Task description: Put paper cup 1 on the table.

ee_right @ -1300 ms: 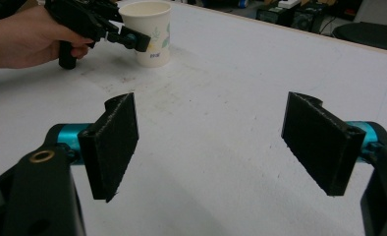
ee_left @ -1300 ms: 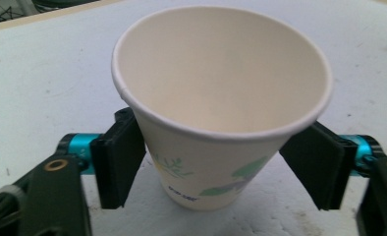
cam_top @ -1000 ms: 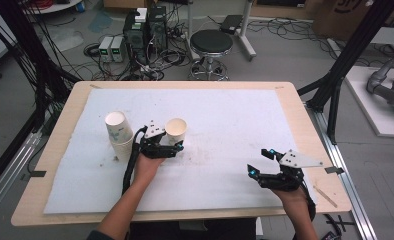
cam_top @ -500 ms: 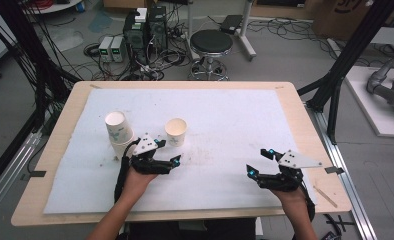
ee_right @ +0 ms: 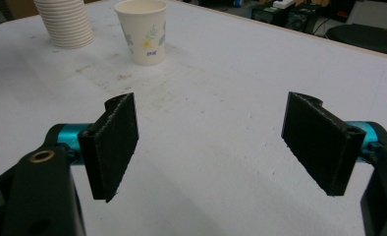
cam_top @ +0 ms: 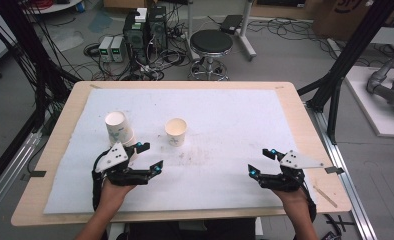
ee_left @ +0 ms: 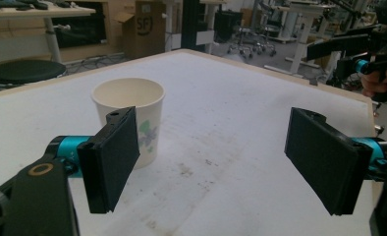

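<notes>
A single paper cup (cam_top: pixel 176 131) stood upright on the white mat (cam_top: pixel 225 115), and every place here is given from that cup. The stack of cups (cam_top: pixel 119 129) stood well to its left in the high view, also on the mat. The left gripper (cam_top: pixel 150 157) lay nearer the person than the cup and a little to its left, between the cup and the table's near edge, close beside the foot of the stack. Its jaws were apart with nothing between them, though they had just been closing a little. In the left gripper view the cup (ee_left: pixel 129 118) appeared beyond the left jaw, partly covered by that pad, and clear of the gap between the jaws; the cup was not touched. The right gripper (cam_top: pixel 261 162) was well to the right of the cup and nearer the person, jaws spread wide and empty over bare mat. In the right gripper view the cup (ee_right: pixel 141 30) stood far ahead, off to the upper left, with the stack (ee_right: pixel 65 20) just beyond it.
</notes>
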